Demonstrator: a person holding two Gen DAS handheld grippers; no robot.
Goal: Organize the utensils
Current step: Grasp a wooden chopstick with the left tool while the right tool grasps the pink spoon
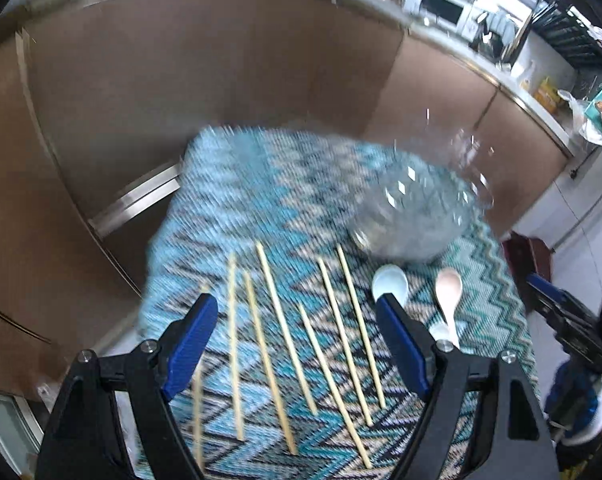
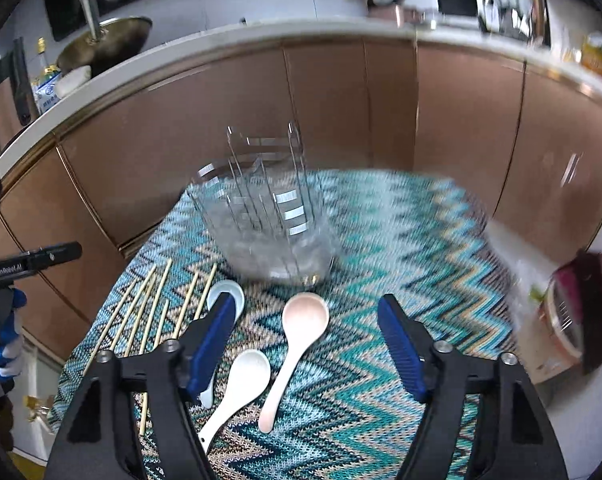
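Note:
Several wooden chopsticks [image 1: 285, 332] lie side by side on a blue zigzag cloth [image 1: 241, 208]; they also show in the right wrist view [image 2: 153, 300]. A clear holder with metal dividers [image 2: 265, 216] stands at the back; it also shows in the left wrist view [image 1: 413, 208]. A pink spoon [image 2: 297, 336], a white spoon [image 2: 241, 384] and a pale blue spoon [image 2: 225, 292] lie in front of it. My left gripper [image 1: 297, 340] is open above the chopsticks. My right gripper [image 2: 309, 348] is open above the pink spoon.
Brown cabinet fronts [image 2: 341, 100] run behind the table under a white counter [image 2: 205, 36] with a wok [image 2: 109, 40] and bottles. A dark red box [image 2: 581, 312] stands at the right by the table edge. The right gripper's body [image 1: 573, 320] shows at right.

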